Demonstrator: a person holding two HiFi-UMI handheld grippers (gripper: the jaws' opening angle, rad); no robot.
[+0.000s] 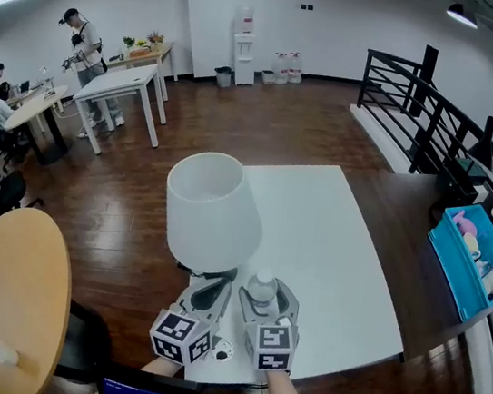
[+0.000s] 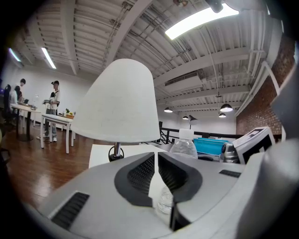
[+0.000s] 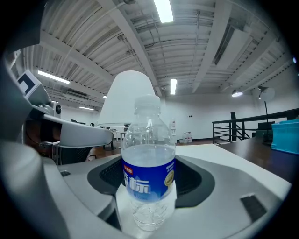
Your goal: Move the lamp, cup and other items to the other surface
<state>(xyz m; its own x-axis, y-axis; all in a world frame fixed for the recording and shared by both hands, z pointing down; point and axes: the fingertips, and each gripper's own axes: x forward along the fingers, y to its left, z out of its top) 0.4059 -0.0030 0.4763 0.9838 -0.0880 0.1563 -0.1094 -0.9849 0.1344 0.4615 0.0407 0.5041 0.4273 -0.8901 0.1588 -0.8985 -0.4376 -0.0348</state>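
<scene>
A lamp (image 1: 213, 205) with a white shade stands near the front of the white table (image 1: 339, 251). In the left gripper view the lamp's shade (image 2: 117, 102) rises just ahead. My left gripper (image 1: 217, 286) sits below the shade by the lamp's dark base, and its jaws (image 2: 156, 161) are shut with nothing between them. A clear water bottle (image 1: 261, 288) with a blue label stands upright on the table to the right of the lamp. My right gripper (image 1: 267, 292) is around the bottle (image 3: 148, 163), and its pads meet both of the bottle's sides.
A round wooden table (image 1: 7, 293) is at the lower left. A dark counter (image 1: 413, 216) at the right carries a blue bin (image 1: 471, 257) of small items. A black railing (image 1: 426, 99) runs behind it. People work at desks (image 1: 121, 81) far left.
</scene>
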